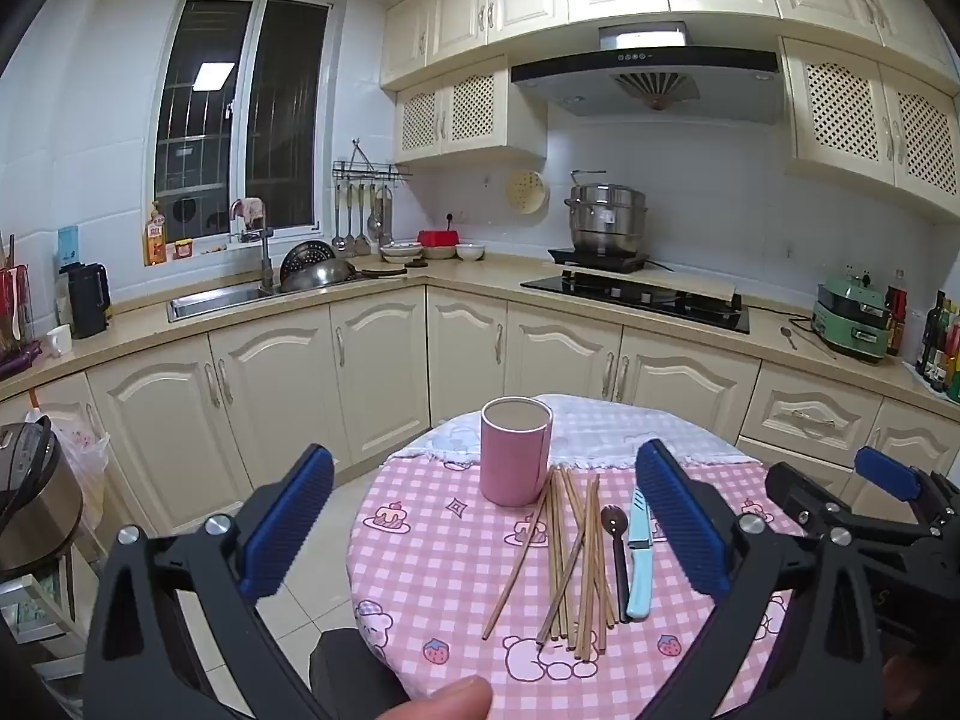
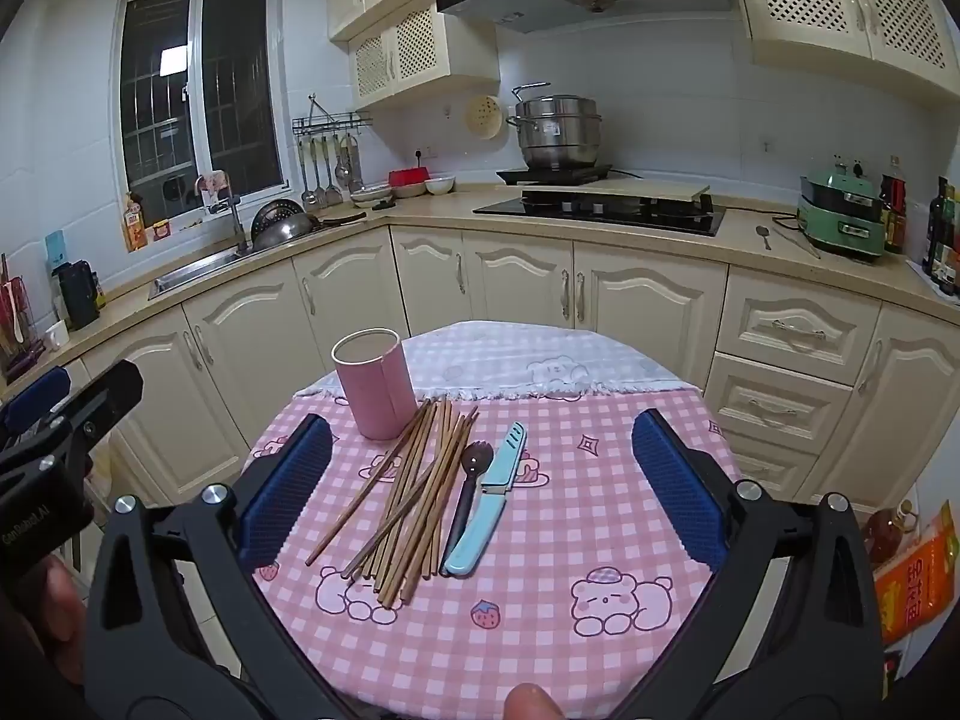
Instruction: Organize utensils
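The bench (image 2: 600, 516) lies bare to the right of the knife (image 2: 489, 507) and along its near edge. The cup (image 2: 375, 384) stands upright touching the far tips of the chopsticks (image 2: 414, 492); spoon (image 2: 471, 489) and knife lie just beside them.

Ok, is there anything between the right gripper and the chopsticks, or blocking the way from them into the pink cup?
Nothing visible. The right gripper is open above the table with the chopsticks lying uncovered ahead of it. The pink cup stands upright just beyond their far ends, its mouth open.
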Tool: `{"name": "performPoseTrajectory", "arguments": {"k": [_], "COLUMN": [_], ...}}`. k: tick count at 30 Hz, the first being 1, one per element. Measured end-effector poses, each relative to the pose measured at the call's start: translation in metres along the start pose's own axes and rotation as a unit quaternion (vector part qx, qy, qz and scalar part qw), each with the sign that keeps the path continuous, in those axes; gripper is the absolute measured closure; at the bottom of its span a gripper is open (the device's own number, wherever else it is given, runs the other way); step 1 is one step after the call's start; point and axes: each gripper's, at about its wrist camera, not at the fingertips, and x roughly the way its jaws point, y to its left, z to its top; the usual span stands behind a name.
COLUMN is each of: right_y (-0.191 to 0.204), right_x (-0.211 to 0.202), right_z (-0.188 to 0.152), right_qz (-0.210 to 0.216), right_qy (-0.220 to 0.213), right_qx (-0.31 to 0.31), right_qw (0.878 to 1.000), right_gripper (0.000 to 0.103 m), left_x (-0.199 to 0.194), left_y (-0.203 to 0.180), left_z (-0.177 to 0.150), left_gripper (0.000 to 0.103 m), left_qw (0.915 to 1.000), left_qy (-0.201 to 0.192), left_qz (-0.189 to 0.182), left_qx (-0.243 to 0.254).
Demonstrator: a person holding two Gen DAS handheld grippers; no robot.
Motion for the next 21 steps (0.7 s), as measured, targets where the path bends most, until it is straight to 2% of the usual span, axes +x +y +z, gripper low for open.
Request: {"name": "performPoseTrajectory", "arguments": {"k": [9, 21], "right_y": [-0.001, 0.005], "right_x": [0.0, -0.001], "right_z": [0.001, 0.01], "right_qz": [-0.001, 0.009], "right_qy": [-0.002, -0.024], "right_qx": [-0.002, -0.007], "right_qw": [1.0, 1.0], "right_gripper": [0.005, 0.005], "left_x": [0.0, 0.007], "left_y": [0.0, 0.011], "left_z": [0.0, -0.006], "left_gripper": [0.004, 0.004], "left_qw": [1.0, 0.9998], "left_qy": [0.0, -0.002], "left_qz": [0.0, -0.017], "left_qx": [0.002, -0.012]}}
